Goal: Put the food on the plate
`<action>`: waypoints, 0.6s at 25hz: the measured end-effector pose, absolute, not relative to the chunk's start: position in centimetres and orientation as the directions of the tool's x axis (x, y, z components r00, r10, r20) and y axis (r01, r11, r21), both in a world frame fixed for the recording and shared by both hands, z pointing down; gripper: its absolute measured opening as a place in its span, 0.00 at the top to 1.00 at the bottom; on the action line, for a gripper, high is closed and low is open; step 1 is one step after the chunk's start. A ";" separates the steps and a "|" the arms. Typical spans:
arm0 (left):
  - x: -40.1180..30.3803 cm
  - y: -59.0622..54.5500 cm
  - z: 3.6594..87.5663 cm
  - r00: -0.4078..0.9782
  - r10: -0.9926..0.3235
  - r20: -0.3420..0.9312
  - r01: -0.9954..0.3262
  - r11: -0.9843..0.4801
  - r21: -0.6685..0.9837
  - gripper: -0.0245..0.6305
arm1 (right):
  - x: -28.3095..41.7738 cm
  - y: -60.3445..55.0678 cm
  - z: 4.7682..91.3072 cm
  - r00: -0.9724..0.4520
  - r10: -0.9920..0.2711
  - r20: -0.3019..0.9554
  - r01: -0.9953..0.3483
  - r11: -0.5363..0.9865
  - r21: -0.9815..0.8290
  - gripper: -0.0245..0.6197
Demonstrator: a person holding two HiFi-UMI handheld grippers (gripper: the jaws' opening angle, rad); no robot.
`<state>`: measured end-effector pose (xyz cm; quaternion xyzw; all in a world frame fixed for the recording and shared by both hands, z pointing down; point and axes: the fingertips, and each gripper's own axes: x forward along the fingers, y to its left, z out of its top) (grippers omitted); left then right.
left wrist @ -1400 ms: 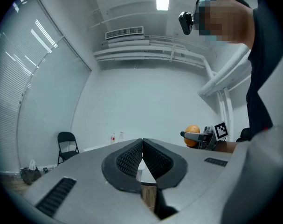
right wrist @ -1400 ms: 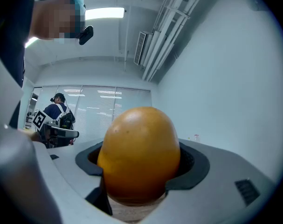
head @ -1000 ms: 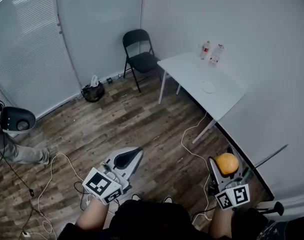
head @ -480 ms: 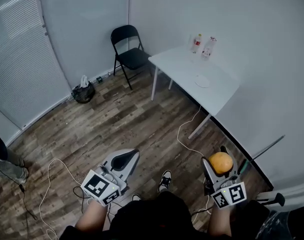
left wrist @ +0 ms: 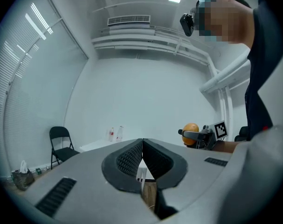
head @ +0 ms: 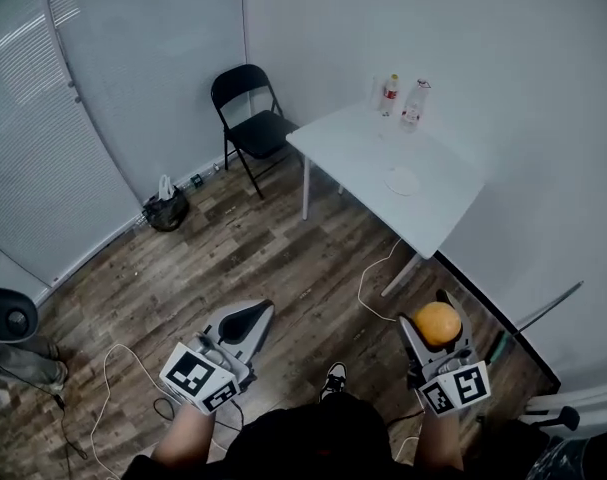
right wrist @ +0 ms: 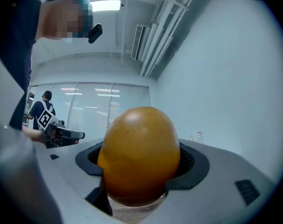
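An orange fruit (head: 438, 323) sits clamped between the jaws of my right gripper (head: 435, 320), held up at waist height over the wooden floor; it fills the right gripper view as the fruit (right wrist: 140, 155). My left gripper (head: 245, 320) is shut with nothing in it, its ribbed pads pressed together (left wrist: 141, 146). A small white plate (head: 404, 180) lies on the white table (head: 355, 140) far ahead of both grippers. The left gripper view also catches the fruit (left wrist: 190, 129) off to its right.
Two bottles (head: 388, 94) stand at the table's far edge by the wall. A black folding chair (head: 248, 118) stands left of the table, a dark bag (head: 167, 208) by the blinds. White cables (head: 378, 283) trail over the floor below the table. A round grey bin (head: 8, 316) is at the left.
The table, chair and bag have shifted left and slightly closer in the head view. Both grippers keep their pose, the right still holding the fruit.
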<state>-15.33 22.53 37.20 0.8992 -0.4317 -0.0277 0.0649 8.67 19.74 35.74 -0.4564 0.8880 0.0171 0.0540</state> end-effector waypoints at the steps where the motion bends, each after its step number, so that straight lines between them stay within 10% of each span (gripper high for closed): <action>1: -14.4 21.1 37.0 0.630 -0.777 0.007 -0.770 -0.623 0.137 0.93 | 9.6 18.4 35.7 -0.574 -0.811 -0.114 -0.814 0.580 -0.027 0.40; 15: -1.1 5.4 36.2 0.665 -0.746 0.027 -0.740 -0.654 0.156 0.93 | 22.5 3.1 36.6 -0.566 -0.818 -0.105 -0.812 0.575 -0.099 0.40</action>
